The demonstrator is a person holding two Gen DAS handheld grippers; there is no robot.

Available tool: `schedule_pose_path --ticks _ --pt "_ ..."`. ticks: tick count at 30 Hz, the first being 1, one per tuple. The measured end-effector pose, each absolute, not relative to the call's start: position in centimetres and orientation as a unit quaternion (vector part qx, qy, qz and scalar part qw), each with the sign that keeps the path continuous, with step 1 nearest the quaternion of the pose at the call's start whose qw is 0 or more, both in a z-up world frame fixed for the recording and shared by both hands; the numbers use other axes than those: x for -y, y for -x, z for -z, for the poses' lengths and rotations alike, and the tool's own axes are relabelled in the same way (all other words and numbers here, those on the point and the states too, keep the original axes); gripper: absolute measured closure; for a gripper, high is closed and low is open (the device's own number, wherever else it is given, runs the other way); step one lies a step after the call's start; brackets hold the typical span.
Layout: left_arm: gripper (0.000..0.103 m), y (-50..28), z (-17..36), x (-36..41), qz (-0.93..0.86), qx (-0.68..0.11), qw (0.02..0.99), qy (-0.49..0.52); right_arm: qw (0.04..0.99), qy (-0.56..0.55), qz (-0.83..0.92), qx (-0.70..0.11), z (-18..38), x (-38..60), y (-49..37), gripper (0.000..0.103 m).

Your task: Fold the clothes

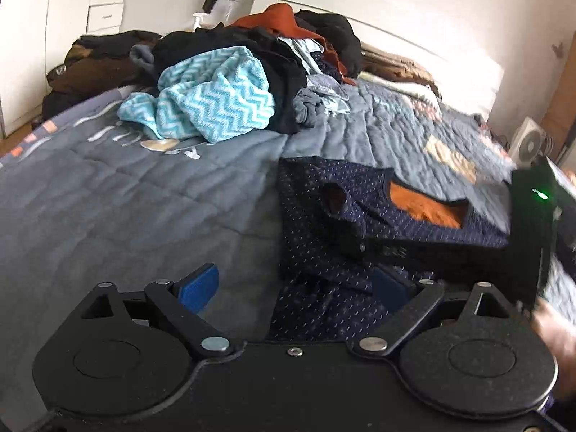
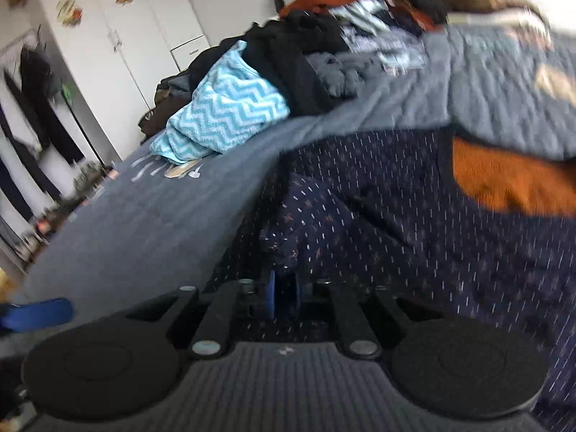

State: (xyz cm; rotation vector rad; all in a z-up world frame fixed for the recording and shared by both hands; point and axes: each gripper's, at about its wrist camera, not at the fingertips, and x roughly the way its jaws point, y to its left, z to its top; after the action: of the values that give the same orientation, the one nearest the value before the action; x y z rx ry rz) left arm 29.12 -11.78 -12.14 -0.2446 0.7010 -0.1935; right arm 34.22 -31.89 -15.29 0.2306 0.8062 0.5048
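Left gripper [image 1: 288,284], nearest, stands with jaws spread wide and empty over the near edge of the navy patterned garment [image 1: 324,216]. Right gripper [image 2: 284,297] hovers low over the same garment with pads nearly together; whether cloth lies between them cannot be told. The garment lies partly folded on the grey quilt [image 1: 126,208], its orange lining [image 1: 428,208] exposed at the neck. Step in hand, by judgement: folding this piece; the next move calls for grasping an edge. Beyond, the unfolded pile [image 1: 252,72] waits.
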Motion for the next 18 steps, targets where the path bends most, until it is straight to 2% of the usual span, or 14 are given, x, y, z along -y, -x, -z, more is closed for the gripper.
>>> schedule_pose_path --ticks 7,12,18 --pt "0.011 -32.0 12.4 11.8 0.104 -0.321 0.929 0.153 0.882 -0.185 -0.26 -0.346 12.2 36.4 -31.1 0.074" --pt "0.013 -34.7 14.4 13.1 0.138 -0.343 0.917 0.153 0.914 -0.176 -0.17 -0.324 11.0 43.5 -30.6 0.073" --pt "0.027 -36.4 16.8 14.6 0.171 -0.366 0.898 0.175 0.926 -0.193 -0.042 -0.323 11.9 53.4 -29.4 0.073"
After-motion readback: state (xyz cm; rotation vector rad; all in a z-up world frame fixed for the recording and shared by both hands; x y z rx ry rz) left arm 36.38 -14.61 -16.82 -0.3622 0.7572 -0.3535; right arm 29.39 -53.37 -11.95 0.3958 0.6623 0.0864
